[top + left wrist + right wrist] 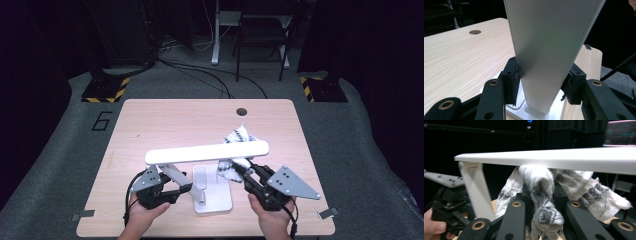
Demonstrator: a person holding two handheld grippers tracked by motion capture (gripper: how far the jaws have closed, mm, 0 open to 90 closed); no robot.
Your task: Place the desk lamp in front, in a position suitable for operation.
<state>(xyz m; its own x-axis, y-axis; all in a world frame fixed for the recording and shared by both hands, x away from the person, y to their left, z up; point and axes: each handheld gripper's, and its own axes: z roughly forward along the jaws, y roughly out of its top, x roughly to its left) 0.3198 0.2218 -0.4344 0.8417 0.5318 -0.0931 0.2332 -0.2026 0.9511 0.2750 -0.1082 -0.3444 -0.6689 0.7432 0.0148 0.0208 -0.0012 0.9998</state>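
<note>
Black jaws of the right gripper (543, 207) rise at the bottom of the right gripper view, pinching a bunched white cloth with grey-black pattern (541, 192) between them. That cloth is pushed up against the underside of the white lamp head (564, 158), a long flat bar that runs level across the view, and loose folds of it hang out to either side of the jaws. In the high view the right gripper (241, 172) sits under the right half of the lamp head (207, 151), with the cloth (239, 136) showing both behind and in front of the bar.

Across from it, the left gripper (541, 82) clamps its jaws on the lamp's slanted white arm (549, 47), one pad pressed on each edge low down, just above the joint with the base. In the high view the left gripper (187, 188) meets that arm (175, 175) from the left, held by the person's left hand (145, 212). The white lamp base (212, 197) lies flat on the light wooden table (150, 125), near its front edge, between the two hands.
</note>
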